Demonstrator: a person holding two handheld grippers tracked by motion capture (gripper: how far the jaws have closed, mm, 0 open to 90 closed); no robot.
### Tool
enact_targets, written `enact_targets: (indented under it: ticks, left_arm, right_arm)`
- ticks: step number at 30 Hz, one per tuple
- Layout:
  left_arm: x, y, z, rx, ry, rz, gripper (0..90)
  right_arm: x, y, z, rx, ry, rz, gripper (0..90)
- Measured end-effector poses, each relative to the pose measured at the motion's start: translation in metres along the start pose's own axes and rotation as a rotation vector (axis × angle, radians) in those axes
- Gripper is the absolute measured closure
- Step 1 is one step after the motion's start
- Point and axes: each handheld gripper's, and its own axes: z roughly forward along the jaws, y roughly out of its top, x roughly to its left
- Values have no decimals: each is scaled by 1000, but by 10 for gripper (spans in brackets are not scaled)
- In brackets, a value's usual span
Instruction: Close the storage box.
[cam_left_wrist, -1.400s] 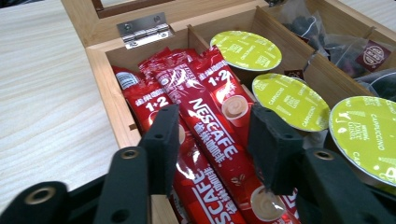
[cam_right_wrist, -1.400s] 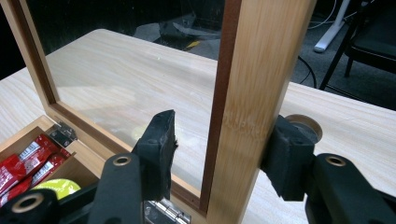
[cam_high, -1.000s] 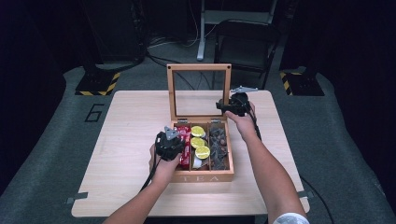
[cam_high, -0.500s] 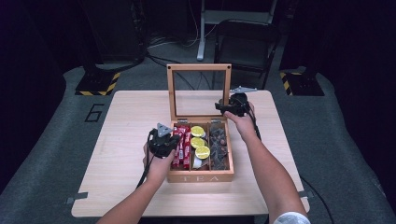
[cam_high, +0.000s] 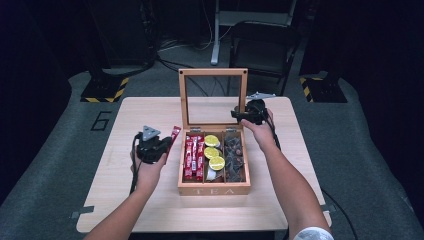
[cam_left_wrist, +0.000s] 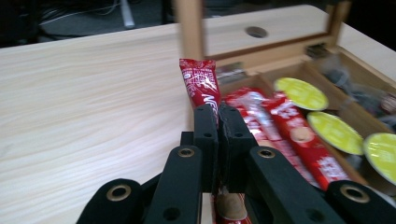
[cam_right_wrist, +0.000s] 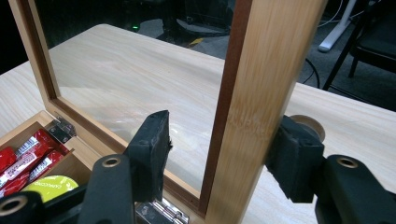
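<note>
A wooden tea box (cam_high: 214, 190) stands open on the table, its glass lid (cam_high: 213, 72) upright. My left gripper (cam_high: 167, 142) is shut on a red sachet stick (cam_high: 175, 134), held above the table just left of the box. In the left gripper view the red sachet (cam_left_wrist: 200, 84) pokes up from the closed left gripper (cam_left_wrist: 218, 114). My right gripper (cam_high: 245, 116) sits at the lid's right side. Its jaws have just been opening. The right gripper (cam_right_wrist: 224, 130) straddles the lid's wooden frame (cam_right_wrist: 261, 70), and a gap shows between the left pad and the wood.
The box holds more red sachets (cam_high: 192, 155), yellow round pods (cam_high: 211, 141) and dark packets (cam_high: 234, 155) in three compartments. Bare table (cam_high: 125, 190) lies left of the box. A chair (cam_high: 265, 45) stands behind the table.
My left gripper has moved left and up out of the box's red compartment, carrying one red sachet. The right hand has stayed at the lid.
</note>
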Motion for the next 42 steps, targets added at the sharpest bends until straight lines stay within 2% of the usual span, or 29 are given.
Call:
enact_targets:
  ticks: [3, 5, 7, 8, 9, 11, 14, 15, 17, 22, 26, 27, 31, 33, 34, 36, 37, 38, 40, 41, 42]
  left_arm:
    - [15, -5, -2, -14, 34, -31, 864]
    - [25, -10, -2, -1, 51, -46, 864]
    - [36, -18, -2, 14, 75, -55, 864]
    - [36, -18, -2, 14, 75, -55, 864]
    - [39, -20, -2, 19, 80, -59, 864]
    - [43, -26, 0, 31, 90, -67, 864]
    - [46, -33, 2, 49, 94, -75, 864]
    - [48, -37, 4, 55, 99, -65, 863]
    - [47, -41, 6, 50, 101, -69, 864]
    - [45, -54, 11, 81, 99, -51, 863]
    - [47, -62, 16, 104, 114, -46, 863]
    - [50, -65, 18, 116, 130, -38, 863]
    - [54, -70, 18, 134, 139, -56, 862]
    - [56, -73, 20, 139, 152, -58, 862]
    - [58, -74, 20, 161, 145, -49, 862]
    - [59, -78, 22, 164, 152, -54, 861]
    - [59, -79, 22, 188, 149, -54, 858]
    - [60, -80, 24, 178, 156, -43, 858]
    - [60, -81, 24, 196, 148, -49, 848]
    - [60, -82, 25, 187, 154, -43, 840]
    - [59, -82, 26, 184, 154, -60, 817]
  right_arm:
    - [1, 1, -2, -4, -8, -5, 423]
    - [2, 2, -3, -4, -10, 5, 422]
    - [1, 4, -3, 2, -13, -9, 419]
    - [2, 5, -3, 3, -14, 3, 418]
    - [1, 6, -3, 3, -16, -13, 417]
    - [1, 7, -4, 3, -17, -6, 415]
    - [1, 11, -6, -10, -18, -7, 412]
    - [1, 13, -7, -7, -19, -4, 408]
    - [1, 13, -7, -7, -20, -3, 408]
    - [-2, 14, -7, -6, -27, -1, 406]
    - [0, 15, -6, -6, -29, 6, 403]
    - [-1, 15, -5, -6, -27, 3, 401]
    - [0, 15, -4, -9, -26, 13, 397]
    - [0, 15, -1, -8, -27, 2, 397]
    - [0, 15, -1, -8, -27, 2, 397]
    - [1, 15, 0, -6, -27, 2, 397]
    - [1, 15, 1, -3, -27, 3, 397]
    - [1, 15, 1, -3, -27, 3, 397]
    - [2, 15, 3, -4, -22, -1, 395]
    - [3, 15, 3, -5, -22, 3, 389]
    - [3, 15, 4, -1, -23, 1, 382]
